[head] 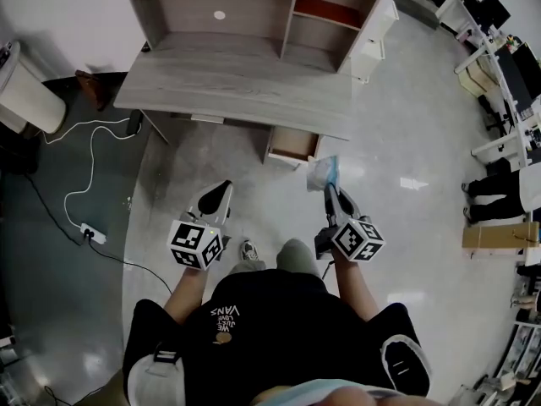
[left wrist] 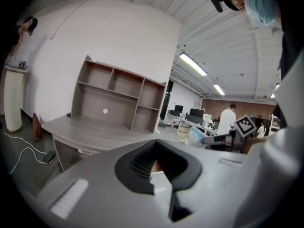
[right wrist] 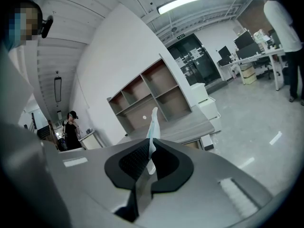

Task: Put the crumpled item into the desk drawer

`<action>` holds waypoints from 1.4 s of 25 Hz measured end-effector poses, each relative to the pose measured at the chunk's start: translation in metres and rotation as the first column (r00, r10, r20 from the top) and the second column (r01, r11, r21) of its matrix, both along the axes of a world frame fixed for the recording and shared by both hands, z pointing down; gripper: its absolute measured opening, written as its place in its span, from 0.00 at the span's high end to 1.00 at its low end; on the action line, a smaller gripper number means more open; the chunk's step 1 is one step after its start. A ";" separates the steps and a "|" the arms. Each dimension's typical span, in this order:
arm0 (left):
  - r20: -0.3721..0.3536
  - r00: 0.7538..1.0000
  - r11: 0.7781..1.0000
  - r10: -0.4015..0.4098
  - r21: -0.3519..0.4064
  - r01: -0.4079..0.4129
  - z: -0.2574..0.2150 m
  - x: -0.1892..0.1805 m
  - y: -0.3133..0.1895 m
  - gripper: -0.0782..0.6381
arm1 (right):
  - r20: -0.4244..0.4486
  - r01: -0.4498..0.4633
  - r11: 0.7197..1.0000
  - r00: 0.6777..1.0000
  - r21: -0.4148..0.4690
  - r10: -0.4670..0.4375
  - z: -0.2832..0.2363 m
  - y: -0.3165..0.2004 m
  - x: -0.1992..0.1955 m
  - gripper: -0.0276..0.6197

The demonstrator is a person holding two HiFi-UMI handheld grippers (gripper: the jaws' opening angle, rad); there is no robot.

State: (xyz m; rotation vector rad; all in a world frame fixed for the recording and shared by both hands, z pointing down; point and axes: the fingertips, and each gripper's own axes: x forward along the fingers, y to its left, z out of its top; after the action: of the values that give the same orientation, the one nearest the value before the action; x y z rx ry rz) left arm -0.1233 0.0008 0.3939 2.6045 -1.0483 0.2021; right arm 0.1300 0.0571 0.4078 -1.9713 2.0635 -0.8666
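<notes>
While we face the desk: the crumpled pale blue-and-white soft item (head: 323, 172) juts from the tip of the right gripper (head: 330, 193), toward the top of the head view
Drawer: the pulled-out desk drawer with pale edges and a brown inside (head: 292, 145) lies just up and left of the item; near it, not touching; its front runs across the frame
Item axis: in the right gripper view it stands as a thin upright strip above the jaws
Right gripper: clamped on the item's lower part
Left gripper (head: 221, 189): jaws together, nothing between them; lower left of the drawer, farther off than the right
Nearer hand: the right, we judge
Coming move: we judge a short carry up-frame and slightly left, over the opening; the drawer shows only partly from under the desktop, so the gap looks tight
Surface: the long grey wood-grain desk (head: 220, 83) is bare, with an empty open shelf unit (head: 254, 11) at its back
Room: glossy pale floor (head: 397, 227); a white cable and power strip (head: 93, 233) at left; office desks at the right edge
</notes>
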 end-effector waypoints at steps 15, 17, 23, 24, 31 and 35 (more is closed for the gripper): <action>-0.023 0.997 0.996 -0.077 -0.052 0.075 0.028 0.012 -0.061 0.82 | 0.034 0.007 0.994 0.999 -0.112 -0.003 0.063 -0.083 0.021 0.94; -0.022 0.996 0.994 -0.088 -0.060 0.087 0.033 0.015 -0.067 0.82 | 0.049 0.007 0.991 0.999 -0.137 0.000 0.075 -0.091 0.024 0.94; -0.012 0.995 0.993 -0.096 -0.073 0.095 0.043 0.026 -0.080 0.82 | 0.073 0.003 0.980 0.997 -0.199 0.012 0.113 -0.111 0.028 0.94; -0.012 0.995 0.993 -0.095 -0.073 0.094 0.044 0.028 -0.080 0.82 | 0.076 0.003 0.978 0.997 -0.207 0.013 0.119 -0.114 0.029 0.94; 0.000 0.995 0.991 -0.101 -0.091 0.101 0.058 0.035 -0.085 0.82 | 0.102 -0.008 0.962 0.994 -0.274 0.037 0.160 -0.126 0.033 0.94; 0.009 0.994 0.988 -0.110 -0.108 0.110 0.071 0.038 -0.086 0.82 | 0.129 -0.019 0.949 0.990 -0.314 0.062 0.189 -0.133 0.038 0.94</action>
State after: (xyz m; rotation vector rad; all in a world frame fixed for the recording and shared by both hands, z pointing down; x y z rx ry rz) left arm -0.0854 -0.0856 0.4646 2.4429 -1.1452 0.2296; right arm 0.1679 -0.0757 0.5964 -2.0252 1.8971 -1.3519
